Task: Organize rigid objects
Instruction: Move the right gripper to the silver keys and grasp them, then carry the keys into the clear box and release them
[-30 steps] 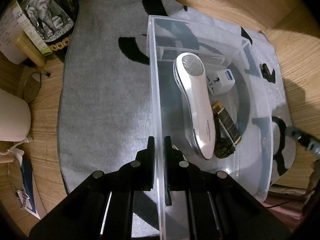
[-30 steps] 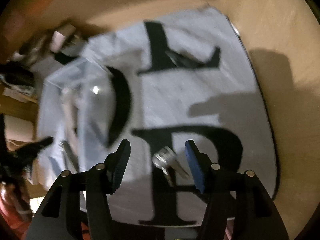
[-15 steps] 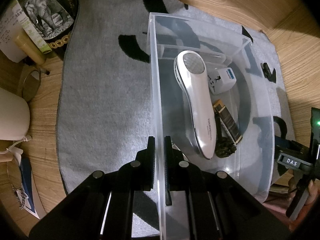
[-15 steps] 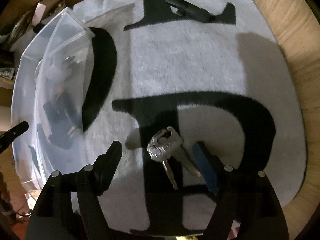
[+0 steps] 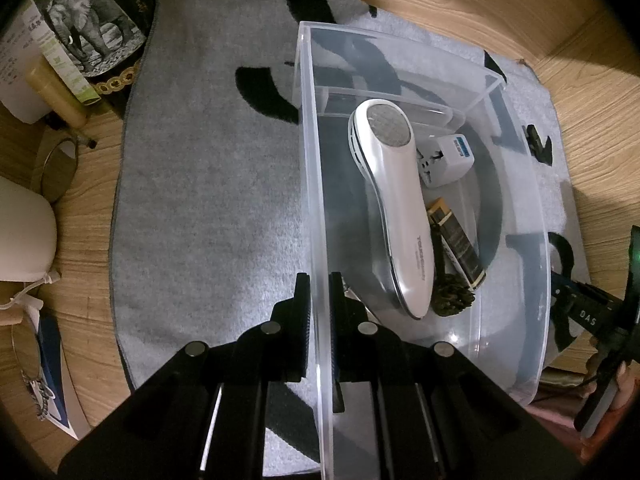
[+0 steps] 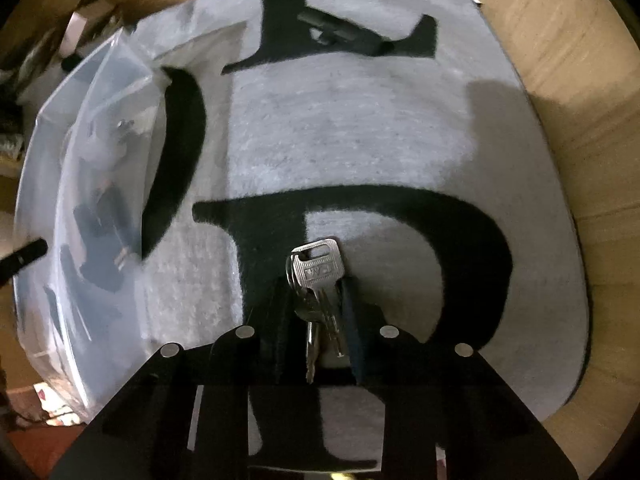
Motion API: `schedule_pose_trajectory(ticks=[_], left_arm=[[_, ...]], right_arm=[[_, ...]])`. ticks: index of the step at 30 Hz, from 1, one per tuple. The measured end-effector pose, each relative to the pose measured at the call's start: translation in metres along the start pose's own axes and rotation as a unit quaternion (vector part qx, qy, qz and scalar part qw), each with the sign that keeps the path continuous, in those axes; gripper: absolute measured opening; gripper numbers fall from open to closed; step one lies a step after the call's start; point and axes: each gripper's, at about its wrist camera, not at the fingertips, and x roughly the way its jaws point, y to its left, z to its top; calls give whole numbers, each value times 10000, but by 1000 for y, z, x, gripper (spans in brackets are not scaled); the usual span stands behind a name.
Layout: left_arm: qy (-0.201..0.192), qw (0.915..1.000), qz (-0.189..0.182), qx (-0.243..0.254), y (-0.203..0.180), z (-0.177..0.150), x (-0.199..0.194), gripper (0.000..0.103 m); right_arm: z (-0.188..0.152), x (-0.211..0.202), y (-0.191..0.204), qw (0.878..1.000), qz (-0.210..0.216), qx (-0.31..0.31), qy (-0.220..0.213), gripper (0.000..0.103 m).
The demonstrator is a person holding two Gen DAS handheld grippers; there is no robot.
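My left gripper (image 5: 319, 292) is shut on the near wall of a clear plastic box (image 5: 316, 160) standing on a grey rug. Inside the box lie a white handheld device (image 5: 396, 208), a white plug adapter (image 5: 446, 158), a black-and-gold bar (image 5: 456, 236) and a dark spiky lump (image 5: 452, 298). In the right wrist view a bunch of silver keys (image 6: 318, 270) lies on the rug's black letter. My right gripper (image 6: 316, 292) points down over the bunch, its jaws closing, with the keys between the fingers and the pads against them.
A black clip (image 6: 340, 32) lies on the far part of the rug (image 6: 360, 140); the box (image 6: 80, 160) stands left of the keys. Books, a tube and a white rounded object (image 5: 24, 232) crowd the wooden floor left of the rug.
My right gripper has come down over the keys, spread wide, then drawn its jaws in around them. The left gripper and the box have not moved.
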Motion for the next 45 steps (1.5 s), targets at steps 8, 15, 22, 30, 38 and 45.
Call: schedule_pose_trajectory(ticks=[8,15,22,30,38,45], left_arm=[[4,10000,-3,37,-1,2,2,7],[1,10000,-17,53,-2,2,3,8],[-12,10000,-53,78,1,1,2,8],[-11,9999,-77,142,1,1,1,8],[-10,9997,-94,213,0,1,1,9],[-10,9997,-92,216,0,1,1,9]], right_arm=[[-2,-28,3,9994,113,57,-325,23],[10,-70,17,9959,366,-48,-830,23],[17,-96,51,9897,688,-360,-1200,23],[27,-106,96,9814,1029,-884,-1360,23],[15,-83,133,9772,1432,-1338,-823,23],[3,-42,160,9757,1326,-1722,-259,23]])
